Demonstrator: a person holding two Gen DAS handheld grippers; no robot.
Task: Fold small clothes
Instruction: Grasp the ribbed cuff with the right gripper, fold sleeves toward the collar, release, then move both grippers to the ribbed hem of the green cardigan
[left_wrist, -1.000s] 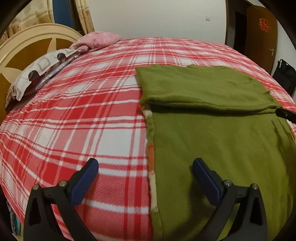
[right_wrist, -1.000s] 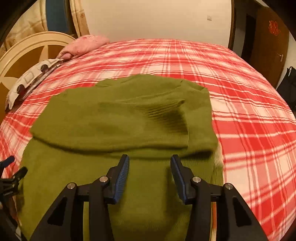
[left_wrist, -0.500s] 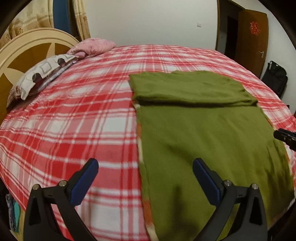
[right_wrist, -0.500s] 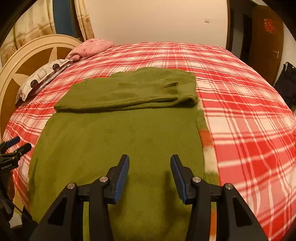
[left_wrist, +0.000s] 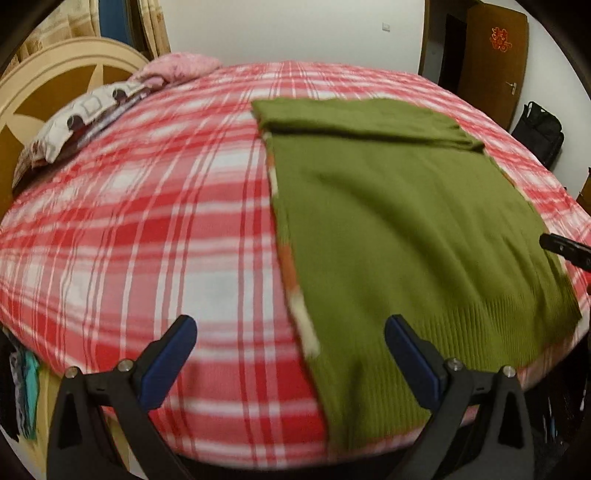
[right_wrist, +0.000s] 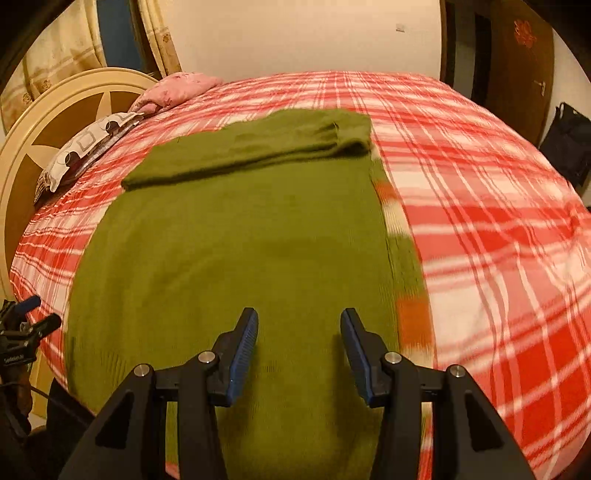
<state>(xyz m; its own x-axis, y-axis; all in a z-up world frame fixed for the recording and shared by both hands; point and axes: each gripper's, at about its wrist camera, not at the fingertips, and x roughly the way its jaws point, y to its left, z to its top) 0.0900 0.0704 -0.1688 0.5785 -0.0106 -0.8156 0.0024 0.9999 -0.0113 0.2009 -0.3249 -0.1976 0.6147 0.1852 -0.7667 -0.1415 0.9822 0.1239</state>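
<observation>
Lying flat on the red-and-white plaid bed (left_wrist: 147, 221), green sweater (left_wrist: 406, 221), far end folded back on itself into a thicker band (right_wrist: 258, 147) toward the wall side of the bed; ribbed hem at the near edge of the bed, just short of hanging over. Showing along both long sides of the sweater, a strip of white and orange knit (left_wrist: 291, 280), peeking out from under the green.

Hovering above the near edge of the bed, left tool (left_wrist: 290, 336), blue-padded fingers spread wide, one over bare plaid beside the sweater, the other over the ribbed hem, gripping nothing. Held over the near end of the sweater, right tool (right_wrist: 299, 328), fingers parted by a moderate gap, less wide than the left, nothing between them, green knit visible through the gap. Cannot tell whether either tool touches the fabric.

Resting at the head of the bed, beside the rounded cream headboard (right_wrist: 55, 122): a patterned grey-and-white pillow (right_wrist: 85, 147) and a pink bundle (right_wrist: 177, 88). Standing past the far corner of the bed, a brown door (left_wrist: 495, 55) with a red emblem, and on the floor beside it a black bag (left_wrist: 539, 129)
</observation>
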